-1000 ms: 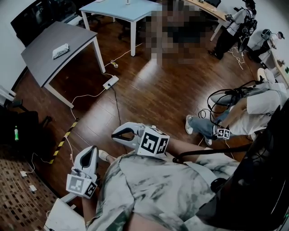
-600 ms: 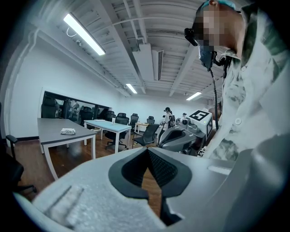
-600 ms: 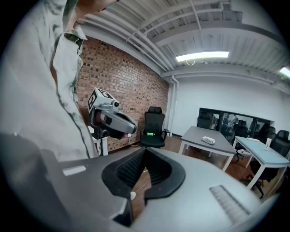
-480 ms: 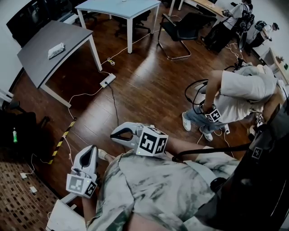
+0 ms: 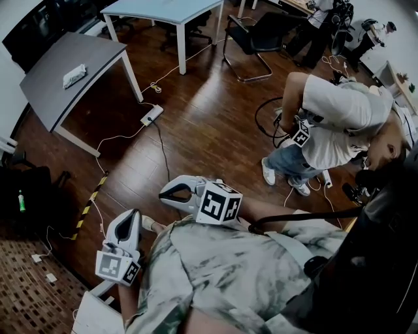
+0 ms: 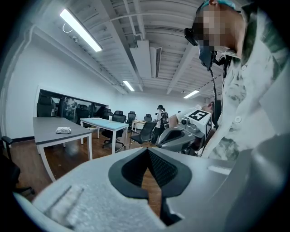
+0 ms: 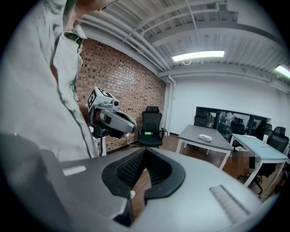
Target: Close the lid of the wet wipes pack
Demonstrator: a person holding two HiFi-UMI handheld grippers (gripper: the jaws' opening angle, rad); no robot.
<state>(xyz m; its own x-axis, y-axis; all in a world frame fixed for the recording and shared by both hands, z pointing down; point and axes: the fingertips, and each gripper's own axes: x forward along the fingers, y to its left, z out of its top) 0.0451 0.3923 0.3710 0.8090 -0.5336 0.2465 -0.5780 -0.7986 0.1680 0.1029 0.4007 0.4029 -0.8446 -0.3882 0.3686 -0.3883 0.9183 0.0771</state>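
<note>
The wet wipes pack [image 5: 74, 75] is a small white packet lying on the grey table [image 5: 52, 91] at the far upper left of the head view. It also shows as a small pack [image 6: 63, 130] in the left gripper view and as a pack [image 7: 205, 137] in the right gripper view; at this distance I cannot make out its lid. My left gripper [image 5: 134, 216] and right gripper [image 5: 163, 194] are held close to my body, well away from that table. Both are shut with nothing between the jaws, which shows for the left gripper [image 6: 147, 150] and the right gripper [image 7: 145, 149] in their own views.
A power strip [image 5: 151, 115] and cables lie on the wooden floor between me and the grey table. A light-blue table [image 5: 163, 10] and a black chair [image 5: 251, 36] stand farther back. A person [image 5: 333, 117] bends over at the right. A dark chair [image 5: 26, 196] holds a green bottle at the left.
The head view has swung a little, so the grey table drifted left. The person at the right has bent forward further into view. Both grippers stay where they were, still shut.
</note>
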